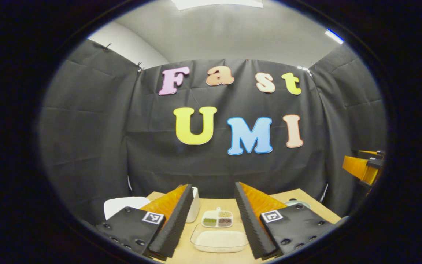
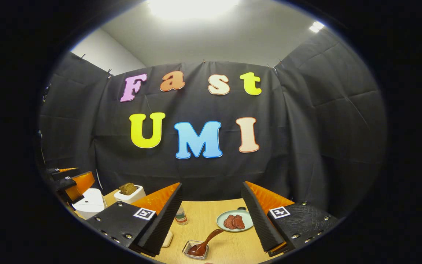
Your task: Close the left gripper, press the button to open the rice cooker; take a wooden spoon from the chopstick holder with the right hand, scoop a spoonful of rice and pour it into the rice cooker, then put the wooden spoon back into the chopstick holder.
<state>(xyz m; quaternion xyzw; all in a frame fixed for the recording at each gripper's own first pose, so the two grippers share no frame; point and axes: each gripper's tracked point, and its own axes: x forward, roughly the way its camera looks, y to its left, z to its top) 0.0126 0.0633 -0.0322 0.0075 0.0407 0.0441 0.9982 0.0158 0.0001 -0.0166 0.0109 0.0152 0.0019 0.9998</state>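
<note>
My left gripper is open above the near table edge, nothing between its fingers. Beyond it lies a clear tray of white rice, and a white rice cooker with its lid down sits at the left. My right gripper is also open and holds nothing. A brown spoon rests with its bowl in a small glass dish below it. The rice cooker appears at the left of the right gripper view, with the left gripper above it. The right gripper shows at the far right of the left gripper view.
A divided dish of grains sits behind the rice tray. A white toaster with bread, a small bottle and a plate with meat slices stand on the wooden table. Black cloth walls close the booth.
</note>
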